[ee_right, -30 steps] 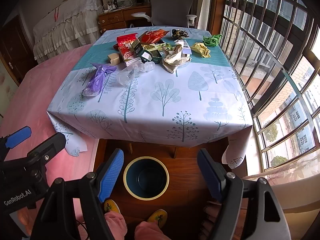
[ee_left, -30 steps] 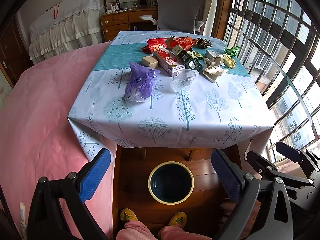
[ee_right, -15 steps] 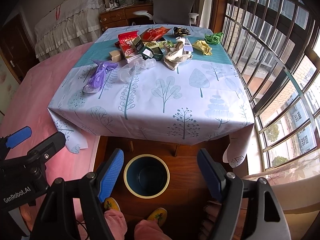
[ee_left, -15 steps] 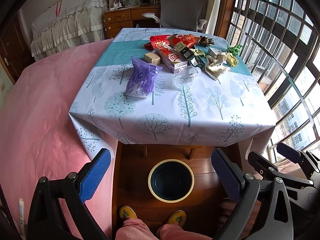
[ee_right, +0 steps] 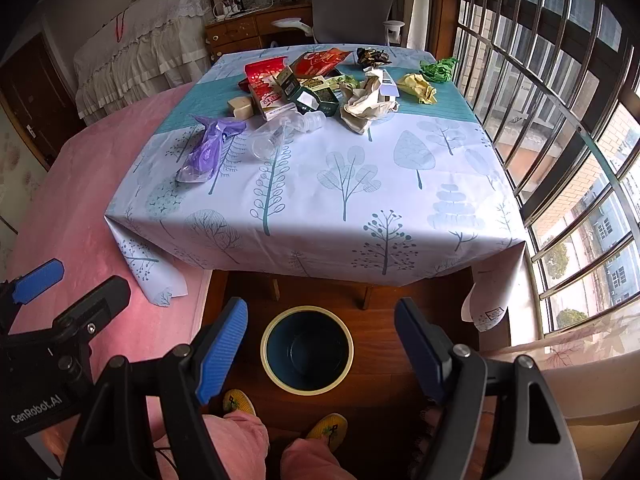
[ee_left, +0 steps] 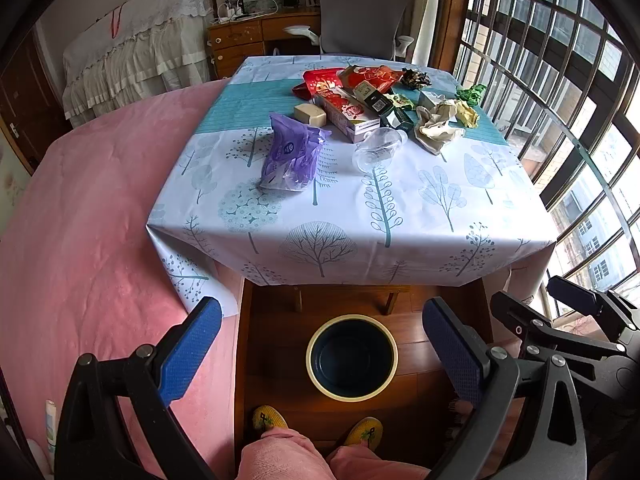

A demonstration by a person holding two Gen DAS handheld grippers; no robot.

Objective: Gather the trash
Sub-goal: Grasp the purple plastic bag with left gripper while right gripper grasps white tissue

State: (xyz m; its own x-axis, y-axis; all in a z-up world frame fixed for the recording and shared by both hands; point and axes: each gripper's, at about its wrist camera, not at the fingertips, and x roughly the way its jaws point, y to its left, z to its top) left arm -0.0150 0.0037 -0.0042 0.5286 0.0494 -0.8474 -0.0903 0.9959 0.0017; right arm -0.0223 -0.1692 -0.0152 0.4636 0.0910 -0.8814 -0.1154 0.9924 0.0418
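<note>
Trash is heaped at the far half of the tree-print table (ee_left: 400,216) (ee_right: 360,216): a purple plastic bag (ee_left: 290,156) (ee_right: 210,148), a clear plastic cup (ee_left: 378,148) (ee_right: 276,136), a red-and-white box (ee_left: 346,114) (ee_right: 266,98), crumpled beige paper (ee_left: 436,128) (ee_right: 366,108), yellow wrapper (ee_right: 418,87) and green scrap (ee_right: 438,68). A dark blue bin with a cream rim (ee_left: 352,357) (ee_right: 307,350) stands on the floor before the table. My left gripper (ee_left: 320,354) and right gripper (ee_right: 322,350) hang open above the bin, holding nothing.
A pink bed (ee_left: 88,216) lies left of the table. A barred window (ee_right: 560,128) runs along the right. A grey office chair (ee_left: 360,16) and wooden desk (ee_left: 248,38) stand behind the table. The person's knees and yellow slippers (ee_left: 270,418) are below.
Both grippers have tilted or drawn back slightly, so the table and trash sit a little lower in both views. Nothing was picked up; both stay open.
</note>
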